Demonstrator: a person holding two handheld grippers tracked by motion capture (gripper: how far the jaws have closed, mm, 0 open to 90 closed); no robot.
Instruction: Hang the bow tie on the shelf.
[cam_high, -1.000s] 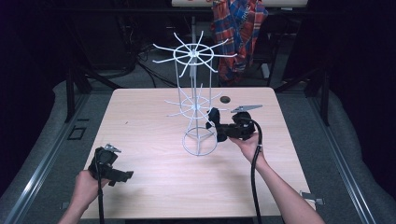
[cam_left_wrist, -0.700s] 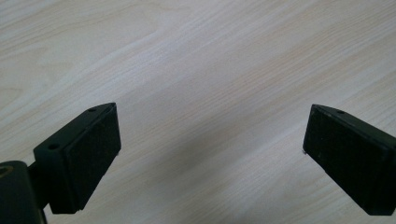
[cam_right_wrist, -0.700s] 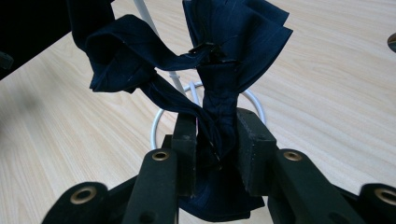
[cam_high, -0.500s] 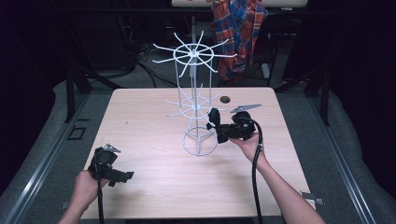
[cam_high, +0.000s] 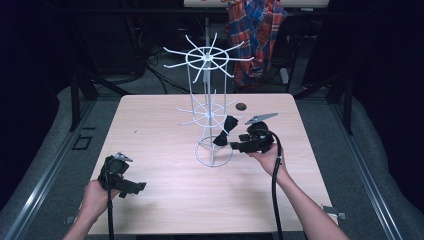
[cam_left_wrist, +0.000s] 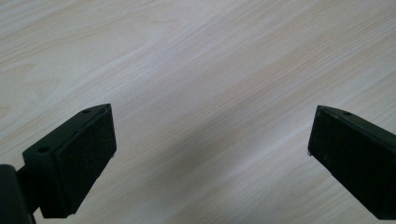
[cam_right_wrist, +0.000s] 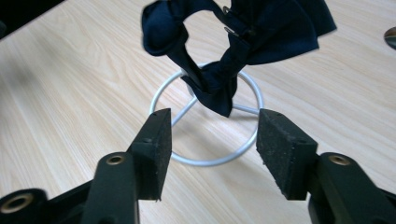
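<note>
1. Two grippers in play: near left, my left gripper (cam_high: 134, 187) idles, jaws spread wide over bare table (cam_high: 150, 130).
2. Right gripper (cam_right_wrist: 212, 149) has just been opening, jaws parted and empty.
3. Beyond them, the navy bow tie (cam_right_wrist: 233, 42) hangs on the white wire rack (cam_high: 207, 110); a careless pullback could snag it and tip the rack.

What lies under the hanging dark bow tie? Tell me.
Under the dark bow tie sits the rack's white ring base on the wooden table. The cloth covers the foot of the rack's pole and part of the base's spokes.
</note>
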